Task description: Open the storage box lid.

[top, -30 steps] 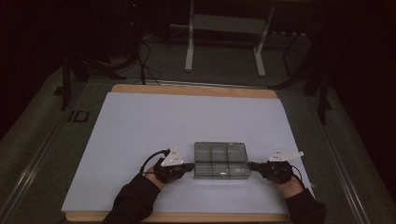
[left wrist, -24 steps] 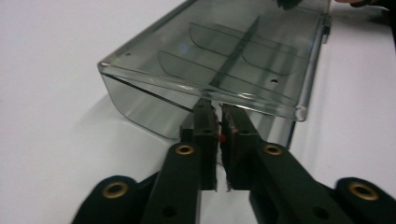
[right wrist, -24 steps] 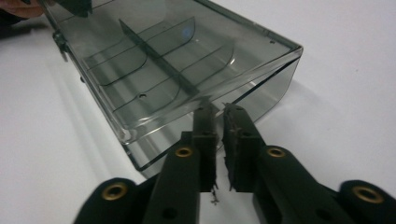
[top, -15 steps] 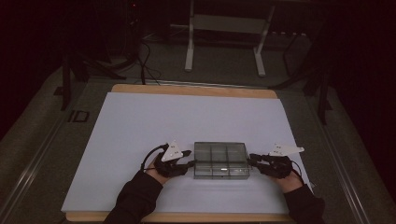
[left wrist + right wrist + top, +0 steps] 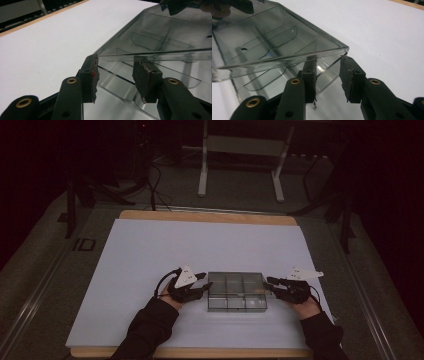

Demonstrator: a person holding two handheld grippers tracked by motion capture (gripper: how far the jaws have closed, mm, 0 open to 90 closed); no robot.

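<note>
Clear compartment box (image 5: 237, 292) between left hand-held gripper (image 5: 204, 287) and right hand-held gripper (image 5: 270, 283), both part-open, unclamped.

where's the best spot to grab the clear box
Grip the clear box by its short end walls, one gripper from each side. It lies flat and long, and its lid overhangs each end, so a thin edge sits between the left gripper and right gripper there.
</note>
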